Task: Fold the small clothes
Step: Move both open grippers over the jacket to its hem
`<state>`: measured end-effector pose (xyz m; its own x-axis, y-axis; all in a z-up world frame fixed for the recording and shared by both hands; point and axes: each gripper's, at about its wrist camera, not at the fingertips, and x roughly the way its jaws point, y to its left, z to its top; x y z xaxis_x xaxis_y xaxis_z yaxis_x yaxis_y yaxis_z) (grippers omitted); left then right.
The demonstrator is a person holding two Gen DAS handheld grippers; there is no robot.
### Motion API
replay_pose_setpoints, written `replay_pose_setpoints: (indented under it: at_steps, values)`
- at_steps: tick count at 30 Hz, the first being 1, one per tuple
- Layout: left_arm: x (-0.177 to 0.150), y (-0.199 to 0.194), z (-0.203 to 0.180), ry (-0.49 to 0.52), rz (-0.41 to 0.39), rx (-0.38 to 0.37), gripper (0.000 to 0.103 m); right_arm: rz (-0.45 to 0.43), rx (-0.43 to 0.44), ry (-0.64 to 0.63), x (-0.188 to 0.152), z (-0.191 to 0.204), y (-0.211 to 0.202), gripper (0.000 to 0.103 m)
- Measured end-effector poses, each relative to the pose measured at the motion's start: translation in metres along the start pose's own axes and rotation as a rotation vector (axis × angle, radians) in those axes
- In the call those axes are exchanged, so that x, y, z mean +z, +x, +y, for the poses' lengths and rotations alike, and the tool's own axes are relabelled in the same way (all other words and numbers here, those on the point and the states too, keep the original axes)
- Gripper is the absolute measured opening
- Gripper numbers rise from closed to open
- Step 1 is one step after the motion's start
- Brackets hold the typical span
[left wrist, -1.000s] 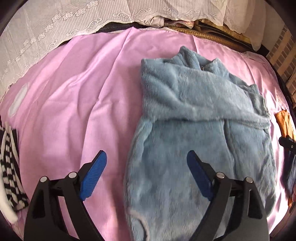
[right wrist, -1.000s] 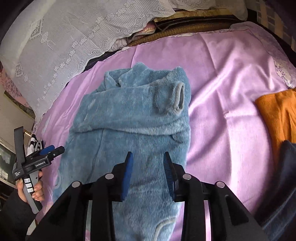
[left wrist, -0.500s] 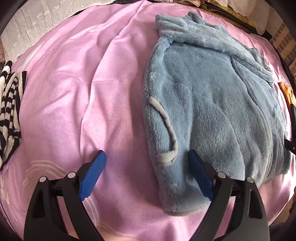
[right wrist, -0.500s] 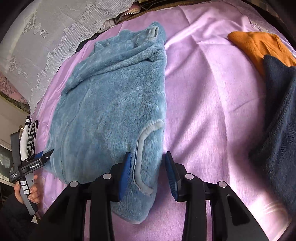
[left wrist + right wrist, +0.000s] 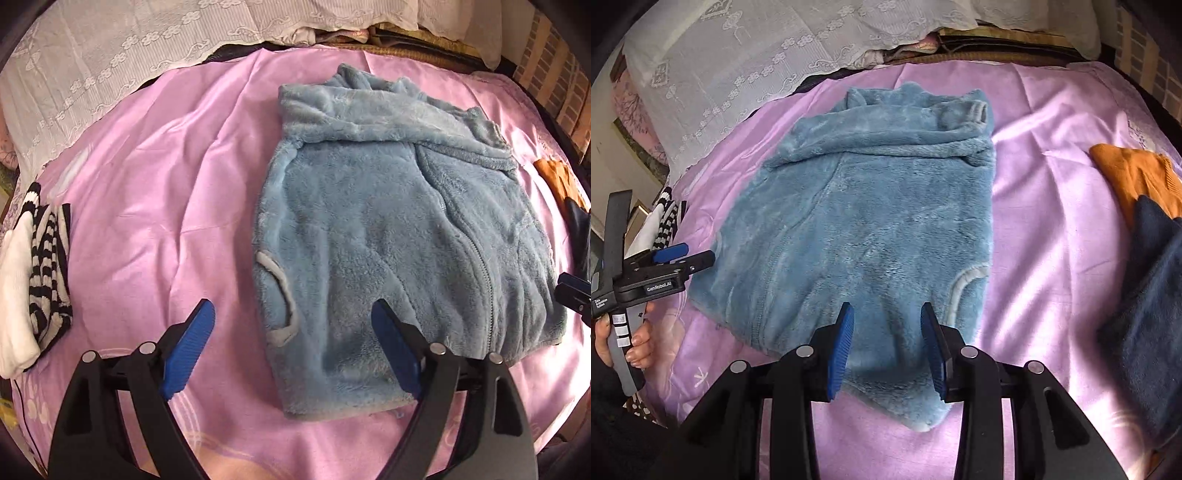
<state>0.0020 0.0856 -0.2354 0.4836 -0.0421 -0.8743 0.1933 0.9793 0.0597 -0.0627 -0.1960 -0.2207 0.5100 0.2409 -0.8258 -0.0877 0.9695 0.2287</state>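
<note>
On the pink bedsheet [image 5: 155, 206], the blue fleece jacket [image 5: 388, 240] lies flat, sleeves folded across the chest. A striped garment [image 5: 44, 273] sits well to the jacket's left; an orange garment [image 5: 1134, 177] and a dark navy garment [image 5: 1145, 295] lie to its right. A lace-covered pillow [image 5: 746, 74] rests beyond the collar. The jacket's long axis runs collar-far, hem-near. The left gripper [image 5: 291, 354] hovers over the hem's left corner, jaws wide, gripping nothing. The right gripper [image 5: 886, 343] hovers over the hem's right side, jaws partly parted, gripping nothing.
</note>
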Motion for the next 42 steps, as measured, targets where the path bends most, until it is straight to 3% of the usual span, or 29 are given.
replay_pose_setpoints:
  at_steps: [3, 5, 11, 15, 25, 30, 33, 38, 42]
  values:
    - [-0.013, 0.028, -0.015, 0.02, 0.087, 0.031, 0.085, 0.067, -0.002, -0.028, -0.005, 0.01, 0.021, 0.038]
    - [-0.022, 0.029, -0.013, -0.003, 0.056, 0.057, 0.09, 0.107, -0.016, -0.032, -0.015, 0.009, 0.03, 0.038]
    - [-0.027, 0.02, -0.002, -0.036, 0.08, 0.029, 0.094, 0.092, 0.026, 0.015, -0.024, -0.004, 0.008, 0.039]
    - [-0.028, 0.015, -0.004, -0.016, 0.075, 0.028, 0.094, 0.062, 0.012, 0.036, -0.026, -0.01, -0.009, 0.047]
    - [-0.03, 0.013, -0.003, -0.007, 0.075, 0.017, 0.094, 0.018, 0.003, 0.116, -0.025, -0.023, -0.013, 0.053]
    - [-0.029, 0.014, -0.004, -0.006, 0.077, 0.017, 0.094, 0.018, -0.009, 0.145, -0.024, -0.032, -0.013, 0.061]
    - [-0.025, 0.017, -0.003, -0.023, 0.088, -0.011, 0.094, 0.055, 0.015, 0.172, -0.028, -0.036, -0.004, 0.061]
    - [-0.019, 0.026, 0.017, -0.151, 0.125, -0.155, 0.094, 0.07, 0.048, 0.22, -0.034, -0.039, 0.006, 0.063]
    - [-0.02, 0.036, 0.023, -0.184, 0.148, -0.181, 0.094, 0.049, 0.061, 0.227, -0.035, -0.04, 0.007, 0.063]
